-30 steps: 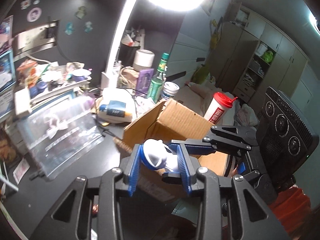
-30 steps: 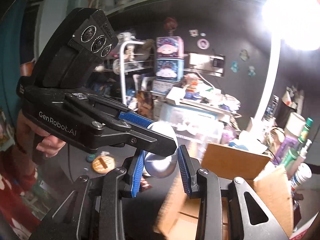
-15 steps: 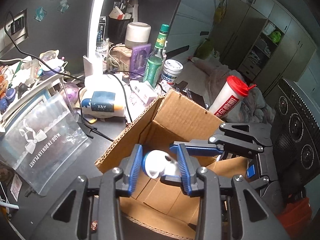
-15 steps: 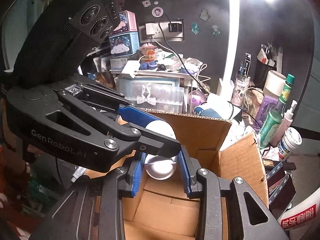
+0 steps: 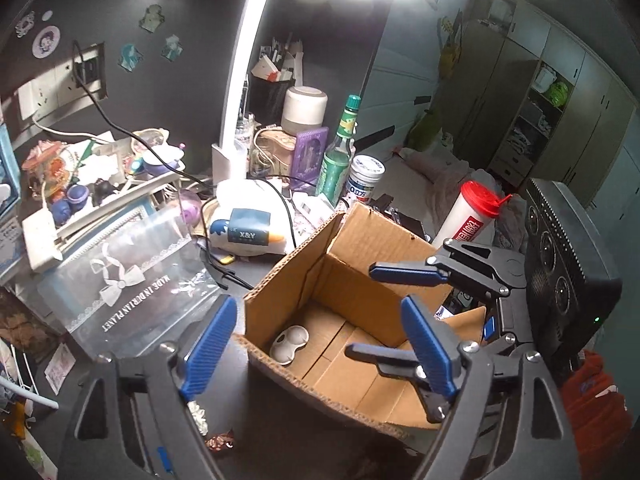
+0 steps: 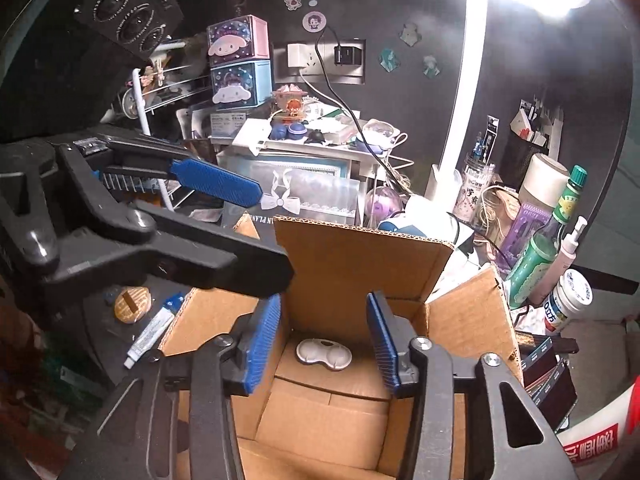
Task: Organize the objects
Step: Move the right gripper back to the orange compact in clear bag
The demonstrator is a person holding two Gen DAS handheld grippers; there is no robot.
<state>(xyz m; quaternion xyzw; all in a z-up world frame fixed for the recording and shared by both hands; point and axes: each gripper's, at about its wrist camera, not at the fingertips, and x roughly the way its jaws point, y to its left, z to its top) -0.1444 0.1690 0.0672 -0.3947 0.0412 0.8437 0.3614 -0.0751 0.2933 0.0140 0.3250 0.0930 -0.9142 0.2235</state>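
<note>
An open cardboard box (image 5: 360, 248) stands on the dark desk; it also shows in the right wrist view (image 6: 360, 264). A small white two-lobed object (image 5: 289, 345) lies on the box floor, also seen from the right wrist (image 6: 323, 354). My left gripper (image 5: 320, 356) is open and empty above the box's near rim. My right gripper (image 6: 323, 350) is open and empty over the box; in the left wrist view it (image 5: 384, 312) reaches in from the right.
A clear plastic pouch (image 5: 128, 280) lies left of the box. A white duck-shaped item (image 5: 248, 232), green bottle (image 5: 336, 160), white jar (image 5: 364, 178) and lamp post (image 5: 240, 92) stand behind. A red-capped white tube (image 5: 472, 220) is at right. A small tube (image 6: 150, 336) lies left of the box.
Both grippers opened and let go of the white object, which now lies on the box floor. Both grippers have pulled up and back from the box.
</note>
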